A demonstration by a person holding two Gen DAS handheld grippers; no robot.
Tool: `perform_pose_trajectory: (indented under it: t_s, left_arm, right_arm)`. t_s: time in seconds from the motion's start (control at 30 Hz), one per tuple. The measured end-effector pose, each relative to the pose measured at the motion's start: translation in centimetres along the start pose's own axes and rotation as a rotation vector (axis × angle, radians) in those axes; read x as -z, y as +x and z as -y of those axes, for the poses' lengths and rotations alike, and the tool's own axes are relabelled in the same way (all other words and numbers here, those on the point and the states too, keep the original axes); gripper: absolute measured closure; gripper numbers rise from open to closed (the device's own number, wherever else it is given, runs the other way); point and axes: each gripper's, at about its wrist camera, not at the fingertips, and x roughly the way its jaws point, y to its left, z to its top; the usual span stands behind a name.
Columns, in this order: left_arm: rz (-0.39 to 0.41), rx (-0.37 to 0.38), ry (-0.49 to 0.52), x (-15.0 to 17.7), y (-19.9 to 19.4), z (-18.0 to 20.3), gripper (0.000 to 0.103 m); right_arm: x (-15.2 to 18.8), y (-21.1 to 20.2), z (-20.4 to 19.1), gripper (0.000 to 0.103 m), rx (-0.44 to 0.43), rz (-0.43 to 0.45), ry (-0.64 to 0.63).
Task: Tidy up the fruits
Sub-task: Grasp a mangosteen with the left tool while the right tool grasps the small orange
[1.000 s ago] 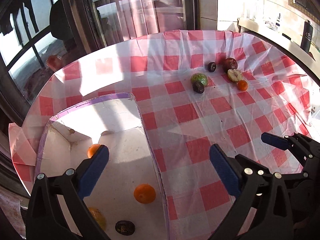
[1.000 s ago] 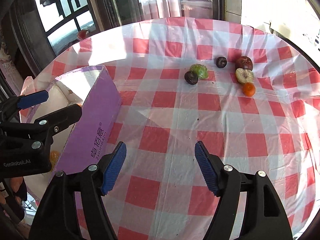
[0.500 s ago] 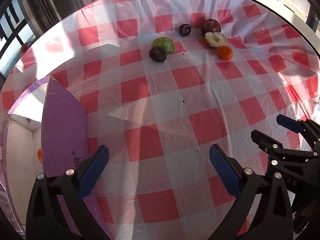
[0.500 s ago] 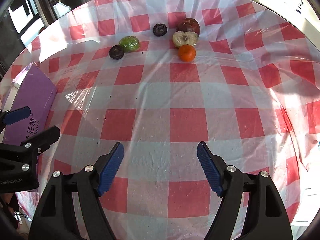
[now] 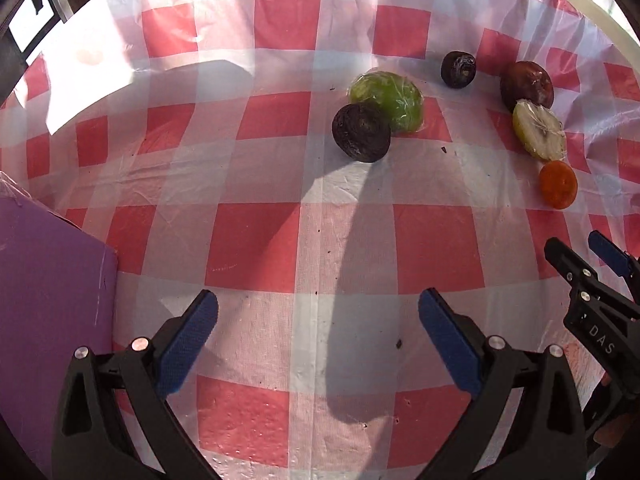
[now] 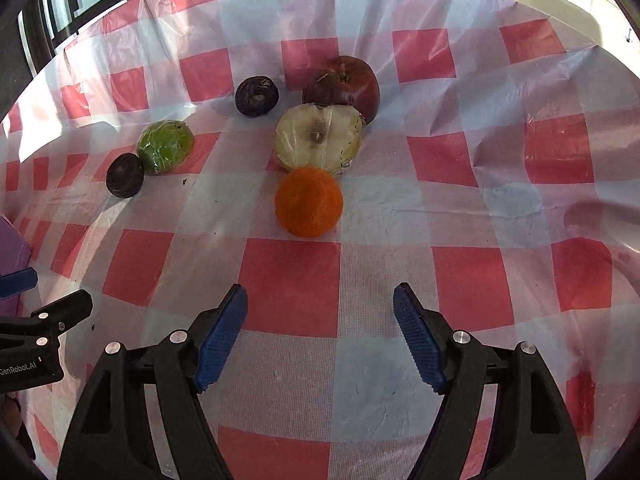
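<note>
Several fruits lie on the red-checked tablecloth. In the right wrist view an orange [image 6: 308, 201] lies just ahead of my open, empty right gripper [image 6: 320, 334], with a wrapped half apple [image 6: 319, 138], a red apple [image 6: 342, 86], a dark fruit [image 6: 256, 96], a wrapped green fruit [image 6: 165, 146] and another dark fruit [image 6: 125, 175] behind and left. My left gripper [image 5: 318, 346] is open and empty, short of the near dark fruit [image 5: 361, 132] and green fruit [image 5: 387, 100]. The orange [image 5: 558, 184] lies at its right.
A purple box [image 5: 48, 320] stands at the left edge of the left wrist view; its corner [image 6: 12, 246] shows in the right wrist view. The right gripper's fingers [image 5: 592, 280] show at the left view's right side. The tablecloth [image 6: 440, 208] has wrinkles.
Both grippers have moved forward over the table toward the fruits, away from the purple box. The fruits now look much closer. Both grippers stayed open.
</note>
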Motion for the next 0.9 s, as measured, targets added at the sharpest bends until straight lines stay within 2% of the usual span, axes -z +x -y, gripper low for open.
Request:
perform_pose_trajectory:
  t_s: [0.17,0.3,0.4,0.47,0.57,0.63,0.77,0.9]
  left_arm:
    - [0.045,0.000,0.016,-3.4,1.8,0.8,0.003]
    - [0.067,0.003,0.020,-5.7,3.2,1.5,0.004]
    - [0.075,0.015,0.010,-7.1,4.1,1.7,0.006]
    - [0.086,0.050,-0.007,-7.8,4.4,1.7,0.012]
    - [0.133,0.057,0.000,-8.6,4.6,1.9,0.032]
    - [0.166,0.065,0.027,-8.9,4.4,2.4,0.065]
    - [0.177,0.037,0.038,-8.8,4.3,3.3,0.065]
    - [0.179,0.055,-0.026,-7.3,2.8,3.7,0.065]
  right_arm:
    - [-2.2,1.7,0.4,0.031,-0.005,0.051,0.001]
    - [-2.9,2.0,0.1,0.047,-0.008,0.073,-0.013]
    - [-2.8,1.7,0.5,0.053,-0.031,0.082,0.001]
    - [-2.8,1.7,1.0,0.056,-0.039,0.084,0.020]
    - [-2.9,1.7,1.0,0.057,-0.029,0.081,0.015]
    - [-2.9,1.7,0.9,0.057,-0.023,0.079,0.010]
    - [-2.9,2.2,0.3,0.058,-0.006,0.077,-0.003]
    - [-3.1,2.6,-0.4,0.058,0.001,0.076,-0.007]
